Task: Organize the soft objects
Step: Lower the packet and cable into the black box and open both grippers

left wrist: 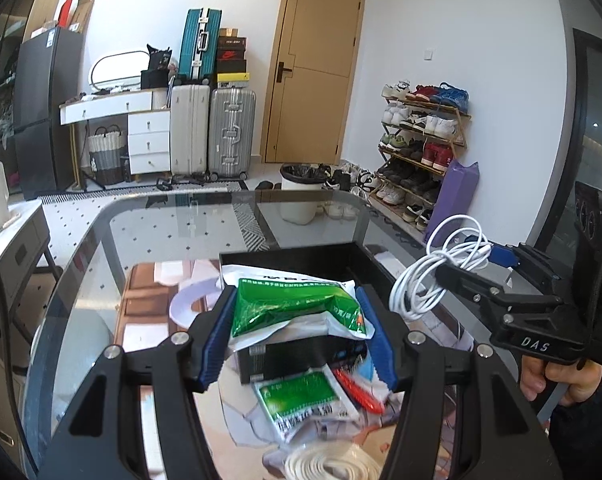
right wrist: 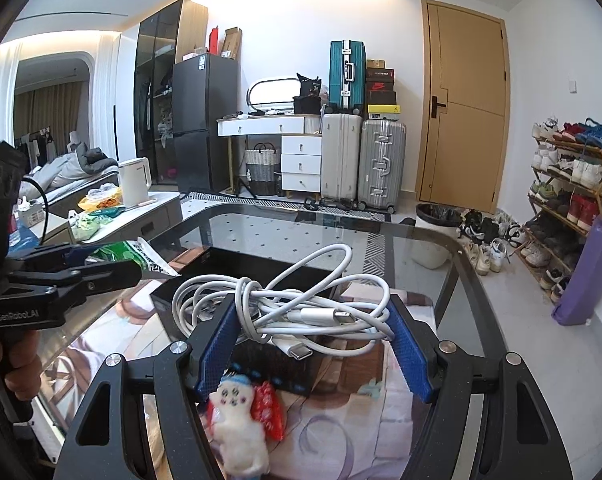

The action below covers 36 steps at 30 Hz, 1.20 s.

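My left gripper (left wrist: 297,334) is shut on a green and white packet (left wrist: 301,310) and holds it above the near edge of a black tray (left wrist: 285,258). My right gripper (right wrist: 315,338) is shut on a coiled white cable (right wrist: 301,308), held in the air over the tray (right wrist: 205,268). The cable also shows in the left wrist view (left wrist: 441,272), to the right of the tray. Below the left gripper lie a black box (left wrist: 293,358), a second green packet (left wrist: 301,398), a red item (left wrist: 357,390) and a coiled flat white cable (left wrist: 333,464).
A white plush toy (right wrist: 237,428) and a red packet (right wrist: 267,408) lie on the glass table (right wrist: 421,264) under the right gripper. A white bin (right wrist: 435,236), a shoe rack (right wrist: 569,196) and suitcases (right wrist: 361,160) stand beyond the table.
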### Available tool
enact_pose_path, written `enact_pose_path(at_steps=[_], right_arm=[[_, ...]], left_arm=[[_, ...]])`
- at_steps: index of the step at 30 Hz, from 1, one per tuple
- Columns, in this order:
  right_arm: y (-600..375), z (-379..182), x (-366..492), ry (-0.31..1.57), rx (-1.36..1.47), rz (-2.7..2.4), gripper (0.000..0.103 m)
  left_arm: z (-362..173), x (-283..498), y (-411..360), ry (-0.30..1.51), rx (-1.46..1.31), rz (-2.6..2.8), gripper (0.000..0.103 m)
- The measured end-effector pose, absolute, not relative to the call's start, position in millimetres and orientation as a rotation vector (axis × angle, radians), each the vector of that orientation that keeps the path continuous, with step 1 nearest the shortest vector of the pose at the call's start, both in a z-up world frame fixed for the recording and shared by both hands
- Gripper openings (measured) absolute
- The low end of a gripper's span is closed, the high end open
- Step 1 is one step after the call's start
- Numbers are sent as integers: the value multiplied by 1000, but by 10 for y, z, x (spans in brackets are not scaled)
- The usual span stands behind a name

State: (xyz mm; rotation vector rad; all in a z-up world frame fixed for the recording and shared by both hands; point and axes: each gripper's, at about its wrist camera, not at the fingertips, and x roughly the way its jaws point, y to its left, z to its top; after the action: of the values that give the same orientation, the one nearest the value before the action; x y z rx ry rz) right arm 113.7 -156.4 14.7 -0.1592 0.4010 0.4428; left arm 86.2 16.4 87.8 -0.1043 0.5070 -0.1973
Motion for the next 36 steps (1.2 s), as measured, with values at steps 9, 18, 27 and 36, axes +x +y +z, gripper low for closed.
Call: enact_pose_path(at_steps=[9, 18, 27, 36], right_arm=[[-1403, 124, 1406, 415, -208, 438, 72], [-1218, -19, 1581, 440, -259, 449, 72], [-1059, -107, 1815, 471, -325, 476, 72], [-942, -194, 1951, 499, -351, 515, 72]], left_arm=[[898, 1094, 177, 495, -101, -189, 59], [775, 1327, 165, 519, -107, -179, 59], [601, 1544, 197, 561, -114, -171, 59], [522, 1661, 182, 575, -91, -156, 59]])
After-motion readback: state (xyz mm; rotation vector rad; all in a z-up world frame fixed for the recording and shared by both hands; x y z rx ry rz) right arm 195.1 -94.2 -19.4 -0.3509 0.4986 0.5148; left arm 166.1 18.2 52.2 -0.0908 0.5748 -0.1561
